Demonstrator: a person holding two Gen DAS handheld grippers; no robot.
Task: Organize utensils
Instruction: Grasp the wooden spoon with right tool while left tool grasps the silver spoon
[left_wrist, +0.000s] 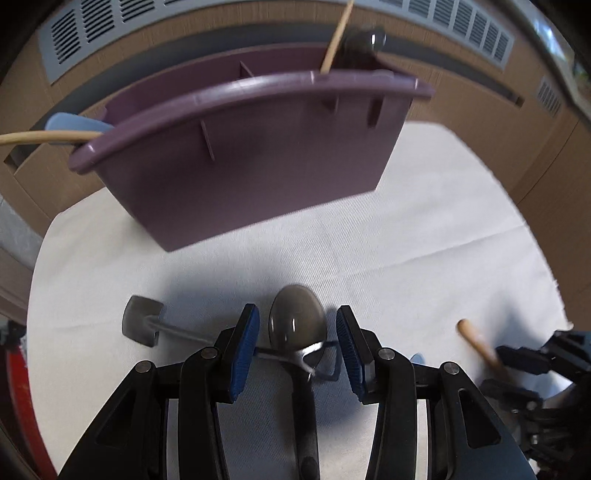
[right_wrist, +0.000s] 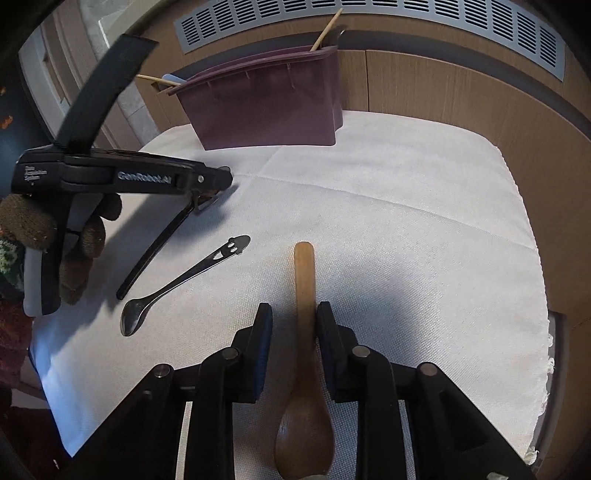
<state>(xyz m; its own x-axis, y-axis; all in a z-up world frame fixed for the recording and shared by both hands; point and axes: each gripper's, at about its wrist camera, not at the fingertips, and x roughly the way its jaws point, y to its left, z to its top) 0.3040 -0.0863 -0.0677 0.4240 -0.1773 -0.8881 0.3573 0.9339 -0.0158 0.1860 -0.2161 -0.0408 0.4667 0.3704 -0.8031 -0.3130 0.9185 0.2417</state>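
Note:
A purple utensil caddy (left_wrist: 258, 162) with dividers stands at the back of the white cloth; it also shows in the right wrist view (right_wrist: 273, 107). Wooden sticks and a blue utensil lean in it. My left gripper (left_wrist: 297, 343) is open around a large metal spoon (left_wrist: 297, 323) with a black handle, lying on the cloth. A small metal spoon's end (left_wrist: 142, 321) lies to its left; it shows whole in the right wrist view (right_wrist: 184, 280). My right gripper (right_wrist: 293, 332) is open, its fingers either side of the handle of a wooden spoon (right_wrist: 304, 295) on the cloth.
The white cloth (right_wrist: 406, 206) covers the table. Wooden cabinet fronts and a vent grille (right_wrist: 369, 22) run behind it. The left gripper's body (right_wrist: 122, 177) and gloved hand sit at left in the right wrist view. The cloth's right edge is frayed.

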